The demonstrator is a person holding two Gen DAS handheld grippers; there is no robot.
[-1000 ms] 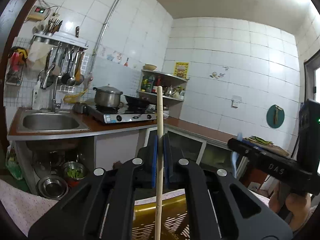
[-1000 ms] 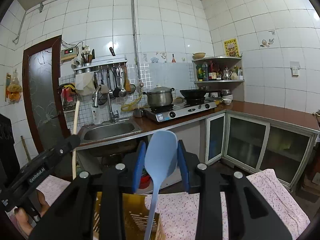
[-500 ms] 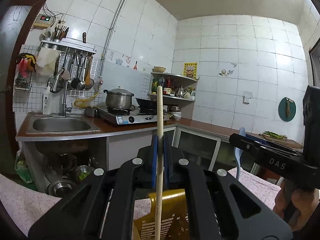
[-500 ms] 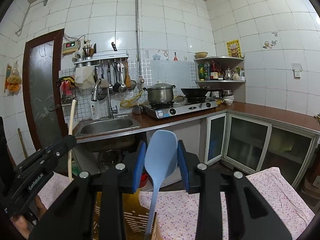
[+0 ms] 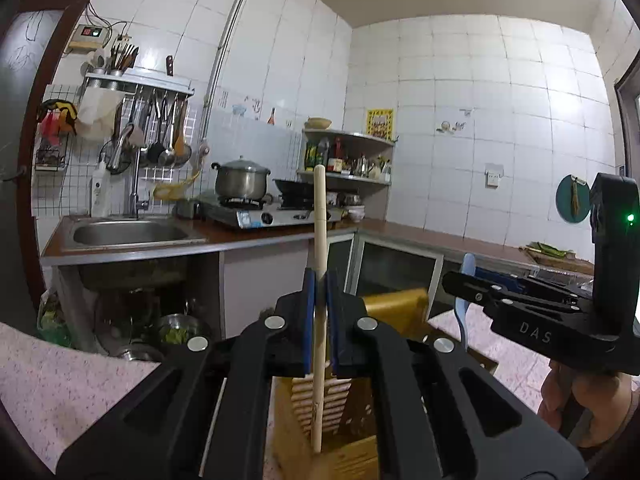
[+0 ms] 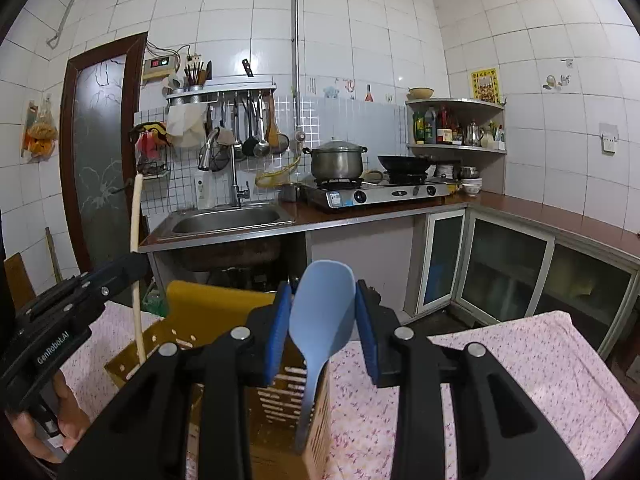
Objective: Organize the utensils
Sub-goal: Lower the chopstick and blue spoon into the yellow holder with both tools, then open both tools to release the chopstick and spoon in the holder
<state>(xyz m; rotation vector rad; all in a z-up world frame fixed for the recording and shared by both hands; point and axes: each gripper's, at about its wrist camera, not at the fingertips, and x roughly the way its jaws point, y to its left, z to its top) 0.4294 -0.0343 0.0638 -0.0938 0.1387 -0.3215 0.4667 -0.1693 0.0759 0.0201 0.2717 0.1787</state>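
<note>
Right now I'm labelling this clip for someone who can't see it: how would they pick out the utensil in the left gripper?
Find the slotted yellow plastic holder on the pink floral tablecloth. Above it the left gripper is shut on a pale wooden stick held upright. Unlike the broad light-blue plastic spatula in the right gripper, it is thin, round and plain.

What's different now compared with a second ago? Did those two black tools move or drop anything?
Both came down toward the yellow slotted plastic utensil holder, which now shows more fully below them. The left tool brought the pale wooden stick down so its lower end reaches inside the holder; the right tool lowered the light blue plastic spoon likewise. Unchanged: both grips, utensils upright, nothing released.
</note>
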